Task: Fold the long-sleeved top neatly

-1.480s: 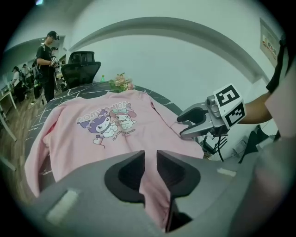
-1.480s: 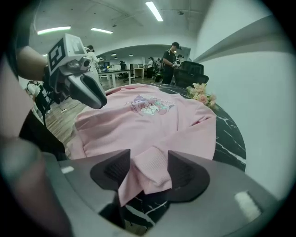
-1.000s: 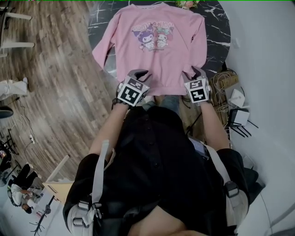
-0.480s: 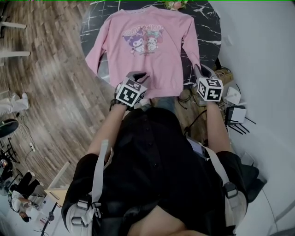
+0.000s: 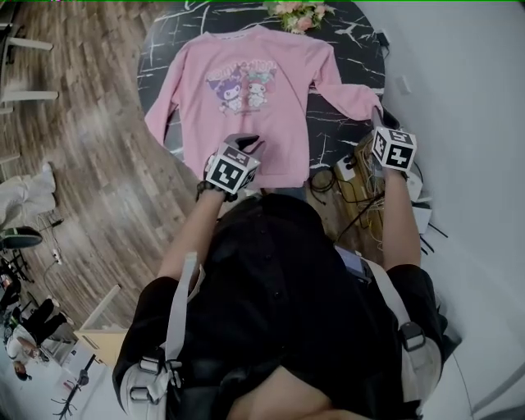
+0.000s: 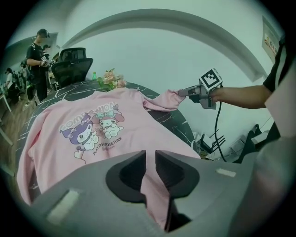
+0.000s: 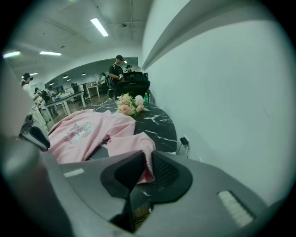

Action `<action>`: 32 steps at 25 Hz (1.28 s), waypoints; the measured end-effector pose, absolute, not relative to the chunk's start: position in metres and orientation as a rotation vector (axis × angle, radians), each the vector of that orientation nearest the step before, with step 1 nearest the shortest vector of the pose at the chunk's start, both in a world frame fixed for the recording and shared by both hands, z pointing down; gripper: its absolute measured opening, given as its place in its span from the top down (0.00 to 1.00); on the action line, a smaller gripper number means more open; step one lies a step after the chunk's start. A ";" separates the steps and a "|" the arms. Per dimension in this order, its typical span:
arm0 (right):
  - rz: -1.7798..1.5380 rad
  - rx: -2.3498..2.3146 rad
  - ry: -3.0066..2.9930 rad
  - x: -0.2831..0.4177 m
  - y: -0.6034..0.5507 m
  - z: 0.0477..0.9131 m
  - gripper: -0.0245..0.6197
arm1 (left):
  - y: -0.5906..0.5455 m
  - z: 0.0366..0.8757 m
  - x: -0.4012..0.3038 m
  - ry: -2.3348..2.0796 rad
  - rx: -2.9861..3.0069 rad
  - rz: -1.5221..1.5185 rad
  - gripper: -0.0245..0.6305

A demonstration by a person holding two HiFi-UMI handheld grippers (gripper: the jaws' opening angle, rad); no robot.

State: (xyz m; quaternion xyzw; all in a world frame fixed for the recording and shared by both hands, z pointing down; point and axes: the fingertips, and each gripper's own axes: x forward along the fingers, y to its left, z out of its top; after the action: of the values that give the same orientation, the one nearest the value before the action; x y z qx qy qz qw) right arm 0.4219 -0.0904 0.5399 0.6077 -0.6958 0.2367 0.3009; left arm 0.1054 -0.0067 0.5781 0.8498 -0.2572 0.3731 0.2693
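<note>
Pink top (image 5: pixel 246 98) lies flat, print side up, on dark marble table (image 5: pixel 353 49); flowers (image 5: pixel 297 14) at the table's 12 o'clock edge. At 6 o'clock of the top, left gripper (image 5: pixel 246 144) has its jaws nearly together, pinching the hem (image 6: pixel 155 194). At 3 o'clock, right gripper (image 5: pixel 379 121): jaws have just been closing, now nipping the sleeve cuff (image 7: pixel 148 162); that sleeve is drawn out toward 3 o'clock. Other sleeve (image 5: pixel 160 115) lies along the 9 o'clock side.
</note>
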 end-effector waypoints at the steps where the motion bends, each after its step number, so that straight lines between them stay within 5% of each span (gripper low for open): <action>1: 0.618 1.611 -1.837 0.433 -0.099 0.539 0.88 | -0.009 0.578 0.110 -0.696 2.281 1.004 0.85; 18: 0.712 1.613 -1.742 0.521 -0.170 0.556 0.88 | -0.012 0.595 0.156 -0.762 2.132 0.969 0.85; 32: 0.780 1.353 -2.129 0.275 -0.203 0.483 0.90 | -0.012 0.586 0.044 -0.874 2.109 0.878 0.85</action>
State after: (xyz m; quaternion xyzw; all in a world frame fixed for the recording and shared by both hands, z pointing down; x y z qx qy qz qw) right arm 0.2750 -0.2025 0.4832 0.4964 -0.7811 0.2863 0.2480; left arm 0.0442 -0.0125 0.5856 0.8107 -0.3359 0.3375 0.3408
